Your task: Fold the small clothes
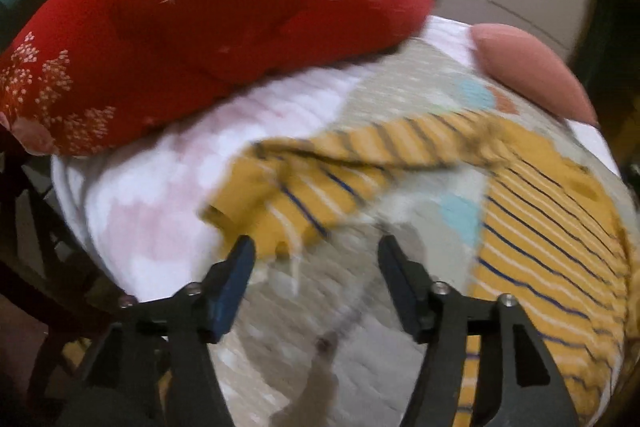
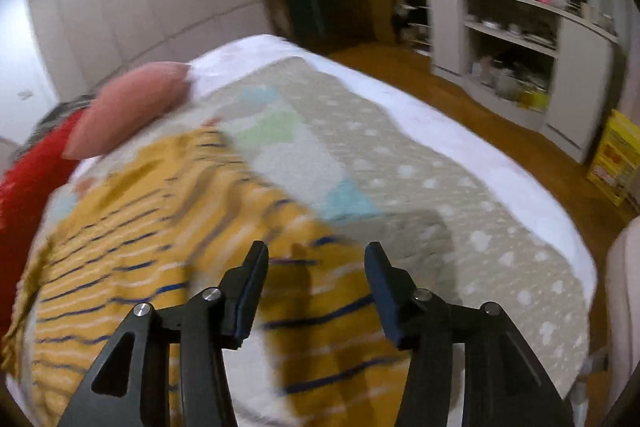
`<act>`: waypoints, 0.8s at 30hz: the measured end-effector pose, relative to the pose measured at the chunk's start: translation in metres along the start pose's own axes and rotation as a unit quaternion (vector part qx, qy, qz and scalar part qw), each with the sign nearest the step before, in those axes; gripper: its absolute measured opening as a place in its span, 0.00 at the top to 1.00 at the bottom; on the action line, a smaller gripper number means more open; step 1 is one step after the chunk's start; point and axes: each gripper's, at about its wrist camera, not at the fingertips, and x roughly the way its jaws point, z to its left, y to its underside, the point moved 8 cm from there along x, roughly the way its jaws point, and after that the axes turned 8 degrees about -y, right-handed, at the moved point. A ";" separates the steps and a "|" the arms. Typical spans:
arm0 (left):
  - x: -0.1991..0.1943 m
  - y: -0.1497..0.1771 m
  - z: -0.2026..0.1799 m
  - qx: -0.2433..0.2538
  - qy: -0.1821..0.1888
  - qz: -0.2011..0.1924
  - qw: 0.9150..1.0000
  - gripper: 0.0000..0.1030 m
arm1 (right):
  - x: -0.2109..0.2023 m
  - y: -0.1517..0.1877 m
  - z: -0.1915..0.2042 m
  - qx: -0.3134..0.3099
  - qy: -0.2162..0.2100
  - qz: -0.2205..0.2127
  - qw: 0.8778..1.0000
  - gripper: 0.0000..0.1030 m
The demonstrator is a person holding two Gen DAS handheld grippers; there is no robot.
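A small mustard-yellow garment with navy and white stripes (image 1: 552, 227) lies spread on a beige patterned blanket (image 1: 304, 327) on a bed. One sleeve (image 1: 320, 179) stretches left across the blanket. My left gripper (image 1: 316, 247) is open and empty, just in front of the sleeve's cuff. In the right wrist view the garment (image 2: 168, 247) fills the lower left. My right gripper (image 2: 316, 255) is open and empty, hovering over the garment's right part.
A red floral cushion (image 1: 192, 39) and a pink cushion (image 1: 532, 71) lie at the far side of the bed. The white bed cover (image 2: 460, 131) ends at a wooden floor (image 2: 500, 123). A white shelf unit (image 2: 520, 51) stands at the right.
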 end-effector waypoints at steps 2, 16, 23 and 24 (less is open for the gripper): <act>-0.007 0.013 -0.021 0.022 0.017 0.001 1.000 0.31 | -0.001 0.008 0.030 -0.016 -0.048 0.019 0.999 0.35; -0.024 0.100 -0.116 0.145 0.060 0.048 0.986 0.29 | 0.038 0.112 0.114 -0.141 -0.073 0.161 0.974 0.03; -0.019 0.104 -0.120 0.148 0.048 0.048 0.987 0.18 | 0.040 0.117 0.109 -0.122 -0.080 0.148 0.978 0.01; -0.018 0.105 -0.120 0.146 0.049 0.050 0.987 0.16 | 0.041 0.117 0.110 -0.120 -0.081 0.147 0.978 0.01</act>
